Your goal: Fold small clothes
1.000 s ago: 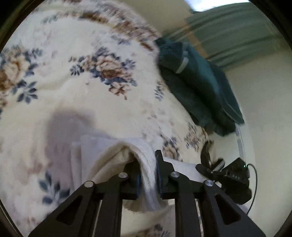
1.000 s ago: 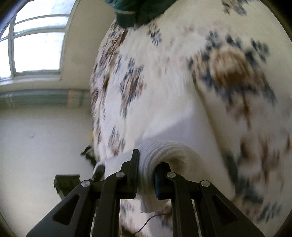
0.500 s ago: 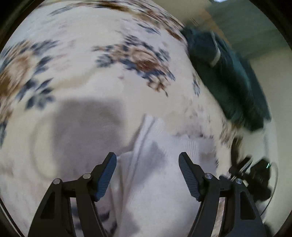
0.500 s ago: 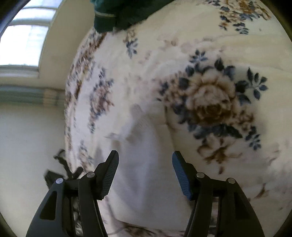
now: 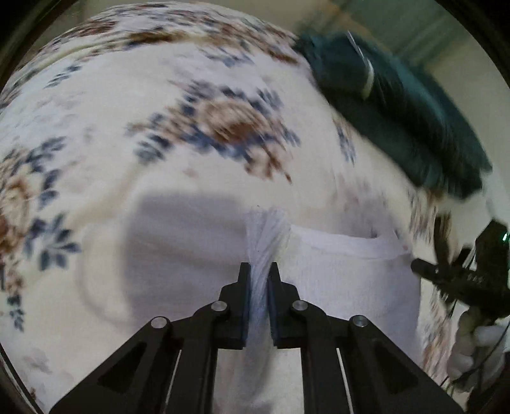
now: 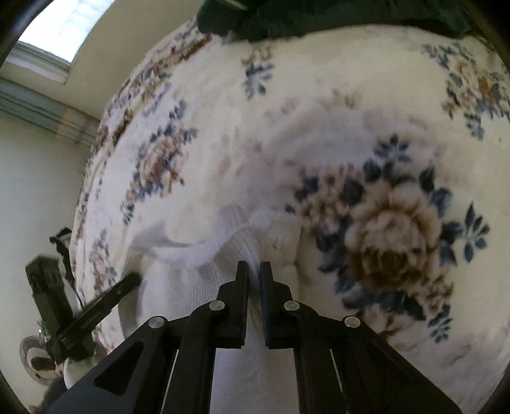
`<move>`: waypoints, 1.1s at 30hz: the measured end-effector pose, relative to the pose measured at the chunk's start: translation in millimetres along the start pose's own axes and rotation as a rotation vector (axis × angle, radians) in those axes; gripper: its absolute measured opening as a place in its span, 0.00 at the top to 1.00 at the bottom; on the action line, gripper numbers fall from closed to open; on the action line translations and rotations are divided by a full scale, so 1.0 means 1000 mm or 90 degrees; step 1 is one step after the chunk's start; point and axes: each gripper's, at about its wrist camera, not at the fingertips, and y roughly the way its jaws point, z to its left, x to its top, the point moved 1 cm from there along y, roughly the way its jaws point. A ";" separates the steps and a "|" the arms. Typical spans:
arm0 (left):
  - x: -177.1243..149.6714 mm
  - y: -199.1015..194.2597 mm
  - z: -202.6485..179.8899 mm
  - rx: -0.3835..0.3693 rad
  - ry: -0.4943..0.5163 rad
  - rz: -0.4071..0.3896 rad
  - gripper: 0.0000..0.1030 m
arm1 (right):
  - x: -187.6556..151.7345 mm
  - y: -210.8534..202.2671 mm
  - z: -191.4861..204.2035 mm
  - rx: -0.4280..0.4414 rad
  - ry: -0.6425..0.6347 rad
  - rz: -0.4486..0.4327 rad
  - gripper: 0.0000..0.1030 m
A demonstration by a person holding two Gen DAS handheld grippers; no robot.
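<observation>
A small white garment lies on a cream floral bedspread. My left gripper is shut on a bunched ridge of its white fabric. The garment shows in the right wrist view too, where my right gripper is shut on another pinched fold of it. The other gripper appears at the right edge of the left wrist view and at the lower left of the right wrist view.
A dark teal folded garment lies at the far side of the bed; it also shows in the right wrist view. The bedspread's left edge drops off toward a pale wall and a window.
A second ago both grippers held the white cloth. Half a second ago both were open above it. Now both have shut again on new pinches of the garment.
</observation>
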 end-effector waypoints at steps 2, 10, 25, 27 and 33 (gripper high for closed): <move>0.009 0.002 0.013 0.012 -0.015 0.000 0.93 | 0.014 -0.007 0.006 -0.008 0.000 -0.024 0.96; 0.001 0.039 0.029 -0.012 -0.083 0.086 0.82 | 0.036 0.059 0.000 -0.100 -0.011 0.107 0.96; -0.192 -0.060 0.077 0.243 -0.096 0.165 0.46 | -0.123 -0.023 -0.049 -0.045 0.068 0.172 0.44; -0.217 -0.052 0.093 0.242 -0.128 0.184 0.46 | -0.147 -0.019 -0.051 -0.055 0.095 0.187 0.44; -0.216 -0.029 0.088 0.219 -0.115 0.174 0.00 | -0.177 -0.008 -0.024 -0.114 0.056 0.181 0.44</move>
